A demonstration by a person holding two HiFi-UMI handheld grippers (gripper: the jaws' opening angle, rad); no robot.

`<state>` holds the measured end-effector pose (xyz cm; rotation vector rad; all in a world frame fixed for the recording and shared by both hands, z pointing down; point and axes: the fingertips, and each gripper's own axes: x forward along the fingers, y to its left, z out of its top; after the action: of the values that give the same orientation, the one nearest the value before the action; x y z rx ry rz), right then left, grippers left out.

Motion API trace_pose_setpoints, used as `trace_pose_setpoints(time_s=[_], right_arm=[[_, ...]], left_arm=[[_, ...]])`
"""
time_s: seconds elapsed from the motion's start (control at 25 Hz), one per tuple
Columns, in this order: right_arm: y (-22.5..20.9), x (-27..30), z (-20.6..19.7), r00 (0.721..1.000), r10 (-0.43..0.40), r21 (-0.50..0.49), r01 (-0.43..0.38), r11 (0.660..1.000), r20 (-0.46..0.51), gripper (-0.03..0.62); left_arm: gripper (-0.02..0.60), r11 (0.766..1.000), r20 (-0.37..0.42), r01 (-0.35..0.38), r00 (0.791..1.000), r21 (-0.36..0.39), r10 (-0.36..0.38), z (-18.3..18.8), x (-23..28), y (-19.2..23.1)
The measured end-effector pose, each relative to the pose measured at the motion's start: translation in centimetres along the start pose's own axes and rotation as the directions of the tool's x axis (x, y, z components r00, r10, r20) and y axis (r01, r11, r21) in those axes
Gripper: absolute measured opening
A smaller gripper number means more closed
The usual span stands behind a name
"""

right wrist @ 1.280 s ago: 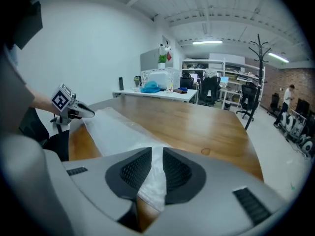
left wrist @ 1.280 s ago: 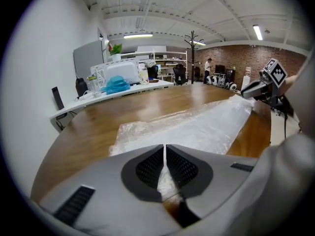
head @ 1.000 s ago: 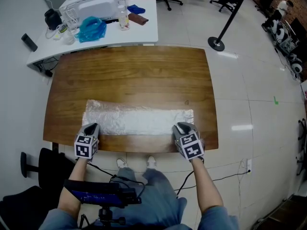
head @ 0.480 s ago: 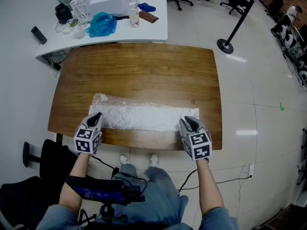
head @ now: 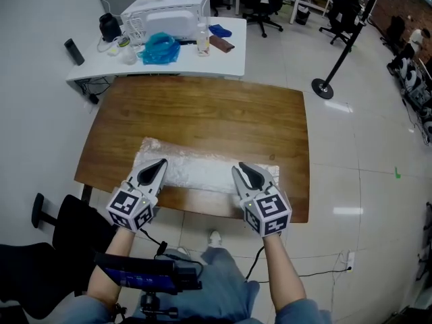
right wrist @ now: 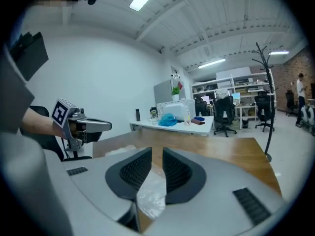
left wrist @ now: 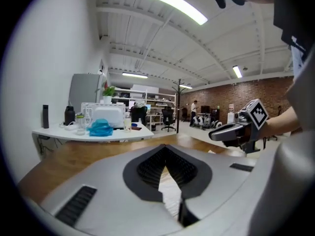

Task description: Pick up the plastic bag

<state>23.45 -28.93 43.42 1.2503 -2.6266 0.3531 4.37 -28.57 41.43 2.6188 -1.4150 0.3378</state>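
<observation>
The clear, crinkled plastic bag (head: 202, 169) lies spread along the near part of the wooden table (head: 202, 110). My left gripper (head: 156, 165) is at its near left corner and my right gripper (head: 240, 171) at its near right part, both angled inward. In the left gripper view, the left gripper (left wrist: 165, 149) has its jaws closed at the tips with the bag (left wrist: 170, 193) pinched between them. The right gripper view shows the right gripper (right wrist: 156, 154) with a narrow gap between its jaws, filled by a bunch of the bag (right wrist: 150, 196).
Behind the table a white desk (head: 223, 63) carries a white box-shaped appliance (head: 169, 12), a blue bag (head: 162, 48), a bottle and small items. A black pole stand (head: 324, 88) stands on the floor at the right. A black chair (head: 64, 225) is at my left.
Both grippers have drawn toward each other and risen at the table's near edge. The bag looks shorter from left to right. The head view has shifted forward.
</observation>
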Motion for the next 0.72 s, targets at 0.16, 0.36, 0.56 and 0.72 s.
trace_pose_setpoints(time_s=[0.16,0.36,0.56,0.72], right_arm=[[4.1,0.0,2.4,0.998,0.006,-0.029,-0.004,1.000,0.063,0.035],[10.3,-1.0,5.3,0.987,0.009,-0.065,0.001,0.998,0.159,0.000],[16.8,-2.5,7.8,0.975,0.006,-0.077,0.011,0.997,0.221,0.000],[20.4,-3.5,8.5,0.970,0.003,-0.072,0.015,0.997,0.243,0.000]], left_arm=[[0.013,0.998,0.060,0.068,0.996,0.003,-0.068,1.6,-1.4,-1.5],[0.012,0.988,0.135,0.145,0.979,0.043,-0.150,4.3,-5.5,-3.5],[0.012,0.981,0.215,0.176,0.958,0.082,-0.190,6.3,-10.5,-4.9],[0.012,0.983,0.247,0.170,0.952,0.064,-0.181,5.4,-13.0,-4.4]])
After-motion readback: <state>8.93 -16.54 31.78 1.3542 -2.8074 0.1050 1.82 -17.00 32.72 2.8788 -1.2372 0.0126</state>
